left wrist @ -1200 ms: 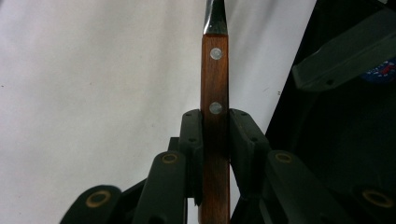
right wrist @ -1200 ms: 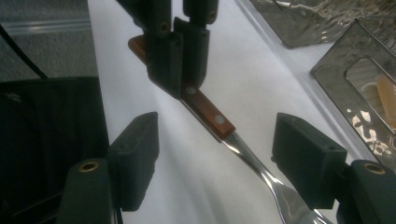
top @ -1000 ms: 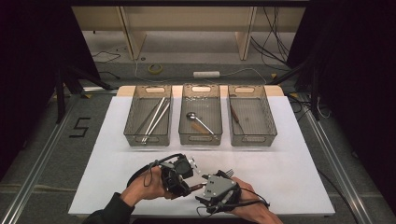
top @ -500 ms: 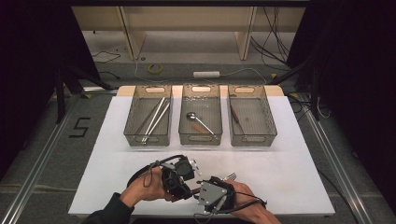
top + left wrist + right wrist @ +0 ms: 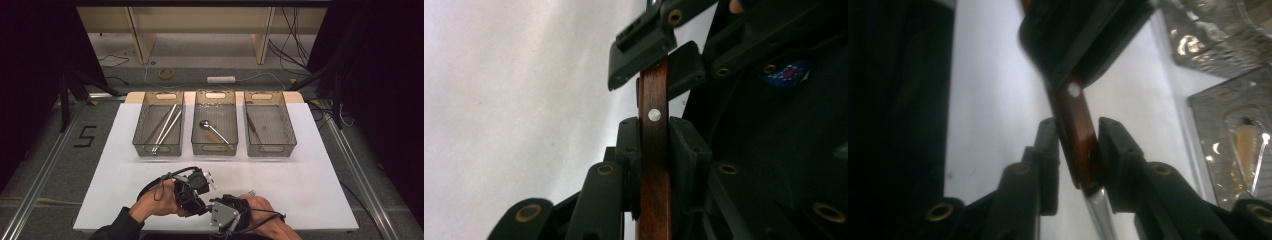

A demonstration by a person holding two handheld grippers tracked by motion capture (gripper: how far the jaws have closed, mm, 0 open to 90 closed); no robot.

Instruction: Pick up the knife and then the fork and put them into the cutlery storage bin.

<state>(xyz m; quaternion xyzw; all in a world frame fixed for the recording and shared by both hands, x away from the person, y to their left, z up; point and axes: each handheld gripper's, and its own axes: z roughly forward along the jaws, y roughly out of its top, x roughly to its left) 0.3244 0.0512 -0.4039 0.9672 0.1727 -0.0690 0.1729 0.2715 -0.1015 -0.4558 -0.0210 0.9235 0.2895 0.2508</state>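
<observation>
- At 6 o'clock on the white table [image 5: 310, 170], both grippers meet over a wooden-handled utensil [image 5: 653, 150]; its handle has a pale rivet and a metal neck, and which kind of utensil it is I cannot tell.
- Left gripper [image 5: 192, 186]: jaws closed narrow on the handle, pads pressing both flanks in the left gripper view.
- Right gripper [image 5: 225, 212]: jaws stand either side of the handle's lower end; in the right gripper view one pad seems to touch and a gap shows at the other, so a firm grip I cannot tell.
- Judged step: a hand-to-hand transfer, probably for sorting. Next, one gripper must clamp before the other lets go.
- Toward 12 o'clock, three mesh trays: left tray [image 5: 142, 145] with long metal rods, middle tray [image 5: 200, 146] with a spoon, right tray [image 5: 287, 145] with a slim dark piece.
- Open white surface lies between grippers and trays; the near table edge sits just beside the hands.
</observation>
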